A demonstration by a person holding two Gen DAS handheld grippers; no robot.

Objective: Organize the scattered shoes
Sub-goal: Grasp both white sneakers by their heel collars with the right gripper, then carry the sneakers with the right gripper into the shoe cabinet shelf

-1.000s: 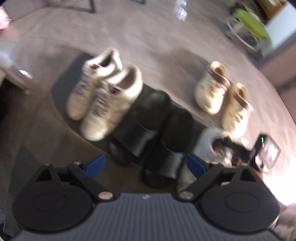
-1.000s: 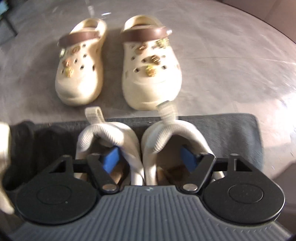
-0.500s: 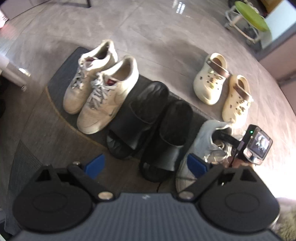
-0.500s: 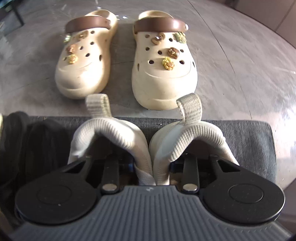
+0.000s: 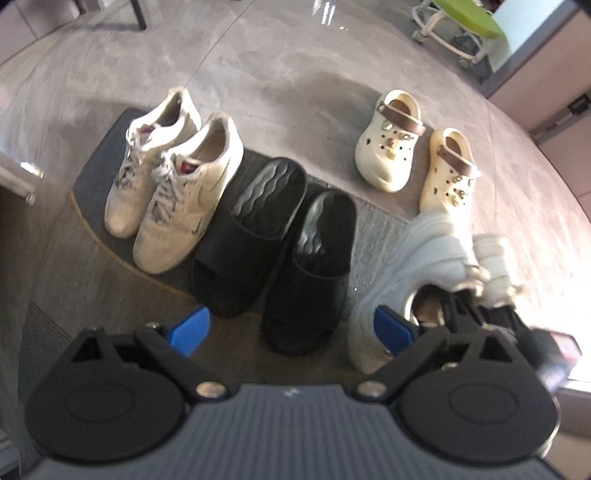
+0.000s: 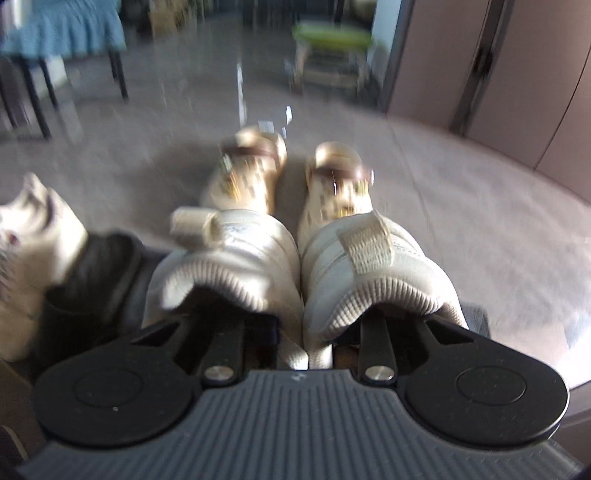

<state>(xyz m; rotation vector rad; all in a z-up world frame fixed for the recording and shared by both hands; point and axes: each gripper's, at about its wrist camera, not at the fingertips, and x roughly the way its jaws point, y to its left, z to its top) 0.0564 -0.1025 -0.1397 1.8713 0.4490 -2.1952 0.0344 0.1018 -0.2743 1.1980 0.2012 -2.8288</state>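
A pair of pale knit-collar sneakers [image 6: 376, 266] fills the right wrist view, heels toward the camera. My right gripper [image 6: 301, 325] is shut on them, one finger inside each shoe, pinching their inner walls together. In the left wrist view the same pair [image 5: 413, 266] sits tilted at the right end of the dark mat [image 5: 92, 173]. Cream clogs with brown straps [image 5: 388, 147] stand on bare floor beyond it. White lace-up sneakers [image 5: 166, 181] and black slides [image 5: 273, 236] are lined up on the mat. My left gripper [image 5: 291, 325] hovers open above the slides, holding nothing.
A green stool on a white frame [image 5: 465, 22] stands far back on the grey floor. A table with a blue cloth [image 6: 62, 26] is at the back left. Tall wall panels [image 6: 517, 74] close off the right side.
My right gripper went from open to shut on the pale sneakers, then tipped upward so the room comes into view. The left gripper stayed open and shifted slightly.
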